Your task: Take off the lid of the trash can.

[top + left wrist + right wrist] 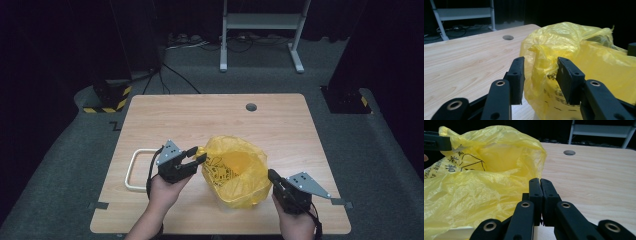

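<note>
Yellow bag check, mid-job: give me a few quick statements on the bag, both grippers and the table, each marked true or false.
1. The yellow bag sits on the wooden table between the two grippers. True.
2. The left gripper is clamped flat shut with nothing between its jaws. False: the jaws stand apart with a fold of the bag's film between them.
3. The right gripper has its jaws closed together. True.
4. The bag is blue and unprinted. False: it is yellow with black printing.
5. A cream rectangular frame lies on the table to the left of the left gripper in the high view. True.
</note>
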